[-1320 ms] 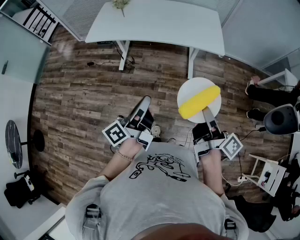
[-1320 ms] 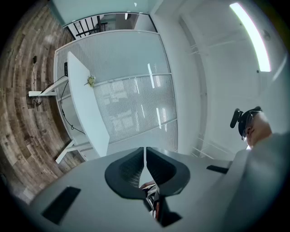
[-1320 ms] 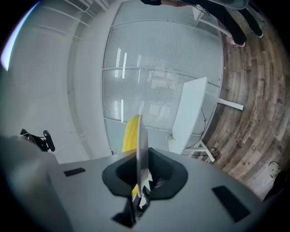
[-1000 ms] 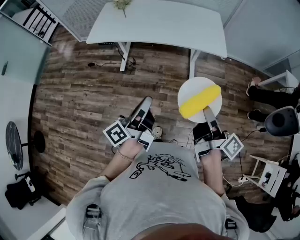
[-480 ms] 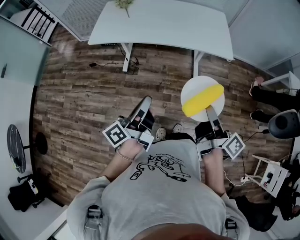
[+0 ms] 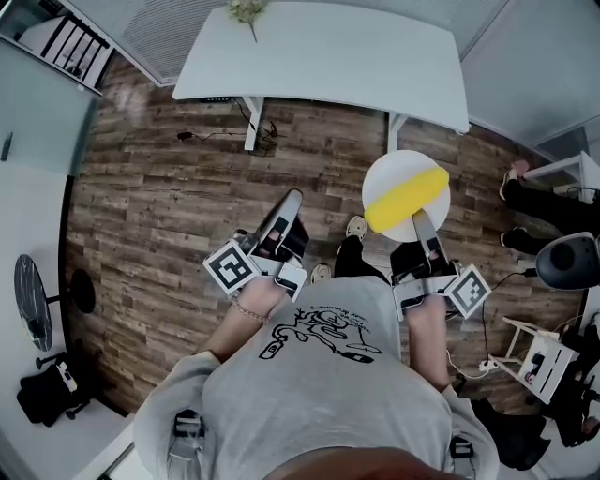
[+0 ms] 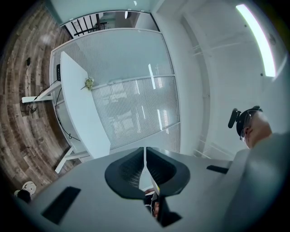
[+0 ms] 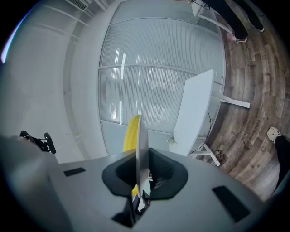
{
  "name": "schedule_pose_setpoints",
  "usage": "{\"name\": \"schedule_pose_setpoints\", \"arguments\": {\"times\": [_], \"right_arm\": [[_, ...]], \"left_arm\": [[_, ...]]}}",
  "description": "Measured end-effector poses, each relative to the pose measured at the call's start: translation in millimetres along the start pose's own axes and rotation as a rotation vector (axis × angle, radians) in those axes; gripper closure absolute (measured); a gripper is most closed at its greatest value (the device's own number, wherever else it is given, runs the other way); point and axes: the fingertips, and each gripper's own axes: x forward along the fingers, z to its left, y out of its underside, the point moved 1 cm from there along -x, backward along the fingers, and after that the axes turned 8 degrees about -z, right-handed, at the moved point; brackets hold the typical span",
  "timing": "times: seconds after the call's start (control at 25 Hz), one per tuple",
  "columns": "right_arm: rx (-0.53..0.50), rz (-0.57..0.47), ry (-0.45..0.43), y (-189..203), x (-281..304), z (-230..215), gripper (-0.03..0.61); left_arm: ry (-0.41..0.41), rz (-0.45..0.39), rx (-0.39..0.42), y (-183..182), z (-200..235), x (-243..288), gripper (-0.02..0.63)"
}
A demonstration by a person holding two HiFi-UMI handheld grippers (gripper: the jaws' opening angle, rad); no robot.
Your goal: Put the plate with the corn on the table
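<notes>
Nearest me, the left gripper [image 6: 294,199] has its fingers pressed together with nothing between them. It points up and away over the wood floor [image 6: 159,187]. The right gripper [image 6: 418,218] has its fingers clamped tight on the near rim of the white plate [image 6: 386,176]. In the right gripper view that plate [image 8: 142,145] shows edge-on between them. The plate is held out in the air above the floor, near the front right corner of the white surface [image 6: 319,52] but not on it. 1 yellow corn cob [image 6: 405,199] lies across the plate's near half. Its long axis runs crosswise to the fingers, from lower left to upper right in the head view, and its upper end reaches the plate's right rim. Farthest off, a small green sprig [image 6: 246,9] sits at the surface's far edge.
</notes>
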Motion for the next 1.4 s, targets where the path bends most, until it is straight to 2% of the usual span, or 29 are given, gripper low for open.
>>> {"name": "schedule_pose_setpoints", "arguments": {"times": [0.48,1.04,1.4], "right_arm": [[0.010,-0.003,-0.003,-71,81,-19,0.551],[0.005,0.005,0.013,-183,174,-46,0.551],[0.006,0.026,0.034,-228,223,-72,0.551]], "left_arm": [[-0.003,-0.001,0.010,-8,23,107,0.584],[0.001,0.004,0.001,10,50,263,0.584],[-0.021,-0.011,-0.002,11,74,326,0.584]]}}
